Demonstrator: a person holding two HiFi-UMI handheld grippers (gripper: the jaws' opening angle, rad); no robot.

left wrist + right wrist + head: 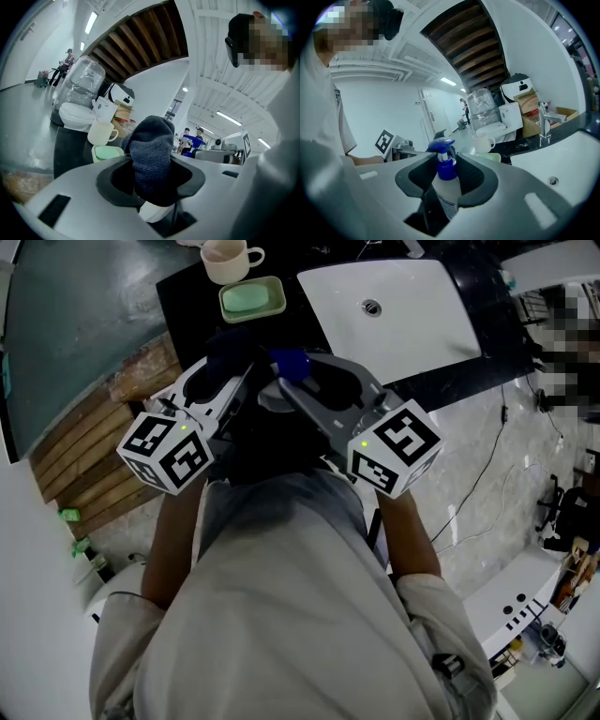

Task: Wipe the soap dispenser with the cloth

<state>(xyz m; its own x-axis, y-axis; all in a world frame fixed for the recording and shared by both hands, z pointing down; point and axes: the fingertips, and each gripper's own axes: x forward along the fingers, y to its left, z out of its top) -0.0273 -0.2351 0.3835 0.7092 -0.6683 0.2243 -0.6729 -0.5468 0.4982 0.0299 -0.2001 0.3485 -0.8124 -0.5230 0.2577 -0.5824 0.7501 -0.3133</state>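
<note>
In the right gripper view, a soap dispenser point(446, 165) with a blue pump top and a pale translucent bottle stands upright between the jaws of my right gripper point(445, 187), which is shut on it. In the left gripper view, my left gripper point(151, 180) is shut on a bunched dark blue-grey cloth point(151, 150). In the head view both grippers are held close together in front of the person's chest. The dispenser's blue pump point(291, 362) is just right of the dark cloth point(230, 352). I cannot tell whether cloth and bottle touch.
Ahead is a black counter point(187, 296) with a white sink basin point(403, 310), a cream mug point(228, 259) and a green soap dish point(251, 298). A chrome faucet point(543, 123) stands by the basin. Wooden slats point(84, 456) lie at the left, cables point(487, 474) on the marble floor at the right.
</note>
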